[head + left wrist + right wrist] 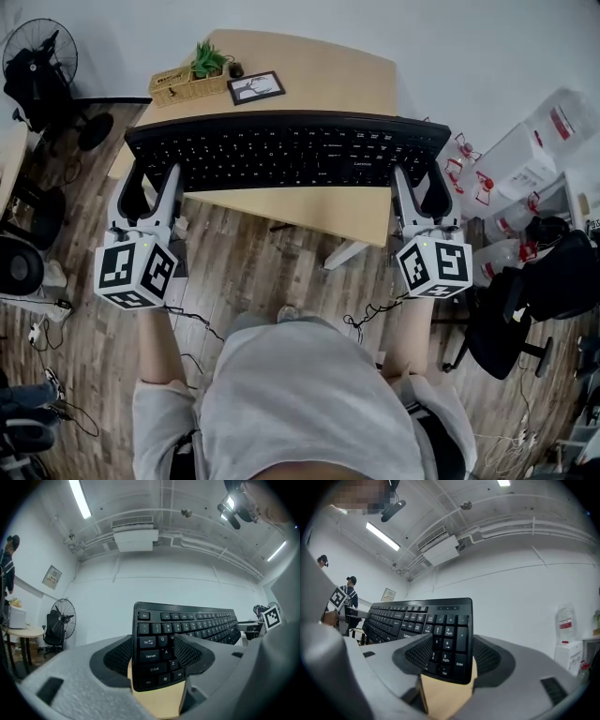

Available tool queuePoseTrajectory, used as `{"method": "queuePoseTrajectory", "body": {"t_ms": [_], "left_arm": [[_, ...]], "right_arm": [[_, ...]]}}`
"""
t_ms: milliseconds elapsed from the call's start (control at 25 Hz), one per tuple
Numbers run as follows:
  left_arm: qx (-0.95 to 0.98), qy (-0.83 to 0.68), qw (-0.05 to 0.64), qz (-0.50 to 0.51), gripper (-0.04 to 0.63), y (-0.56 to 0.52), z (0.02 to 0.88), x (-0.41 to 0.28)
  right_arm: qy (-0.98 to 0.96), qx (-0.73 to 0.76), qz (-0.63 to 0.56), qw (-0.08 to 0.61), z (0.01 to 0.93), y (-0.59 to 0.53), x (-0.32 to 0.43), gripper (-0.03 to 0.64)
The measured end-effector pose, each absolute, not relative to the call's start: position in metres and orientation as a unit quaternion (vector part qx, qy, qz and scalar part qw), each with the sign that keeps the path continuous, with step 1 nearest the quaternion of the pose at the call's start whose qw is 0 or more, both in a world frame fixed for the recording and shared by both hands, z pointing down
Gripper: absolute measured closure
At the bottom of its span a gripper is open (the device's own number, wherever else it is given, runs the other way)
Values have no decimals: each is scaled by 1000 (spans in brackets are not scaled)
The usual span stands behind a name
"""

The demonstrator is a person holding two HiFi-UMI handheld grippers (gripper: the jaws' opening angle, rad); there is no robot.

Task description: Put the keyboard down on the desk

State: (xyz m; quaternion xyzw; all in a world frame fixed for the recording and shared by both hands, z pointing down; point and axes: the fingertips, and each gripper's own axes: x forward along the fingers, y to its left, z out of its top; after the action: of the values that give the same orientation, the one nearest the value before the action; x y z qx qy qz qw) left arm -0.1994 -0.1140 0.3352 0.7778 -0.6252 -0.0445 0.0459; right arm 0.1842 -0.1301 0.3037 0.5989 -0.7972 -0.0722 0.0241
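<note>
1. A wicker basket [178, 89] holds a green potted plant [208, 59].
2. A black-framed picture [255, 87] lies just right of the basket, slightly askew.
3. A small dark object [236, 68] sits by the basket's right end, too small to identify.
4. A black standing fan [39, 58] stands well left of the basket on the wooden floor [262, 253].
5. Clear plastic boxes [511, 159] with red markings are piled far right of the basket.
6. A black office chair [539, 281] stands far right of the basket, nearer the camera.
7. Black cables [192, 319] trail over the floor, nearer the camera than the basket.
</note>
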Motion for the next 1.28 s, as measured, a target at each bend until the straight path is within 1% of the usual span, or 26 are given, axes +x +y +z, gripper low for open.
{"method": "queuePoseTrajectory", "body": {"t_ms": [640, 1080, 1280], "left_arm": [[775, -630, 32, -47, 336, -121, 347, -194], [791, -609, -10, -65, 336, -125, 334, -195], [796, -604, 15, -48, 336, -175, 344, -210]], "right_arm": [[-800, 595, -75, 8, 322, -141, 190, 365], [-782, 614, -103, -29, 317, -125, 190, 365], [-780, 620, -83, -10, 326, -170, 175, 365]]}}
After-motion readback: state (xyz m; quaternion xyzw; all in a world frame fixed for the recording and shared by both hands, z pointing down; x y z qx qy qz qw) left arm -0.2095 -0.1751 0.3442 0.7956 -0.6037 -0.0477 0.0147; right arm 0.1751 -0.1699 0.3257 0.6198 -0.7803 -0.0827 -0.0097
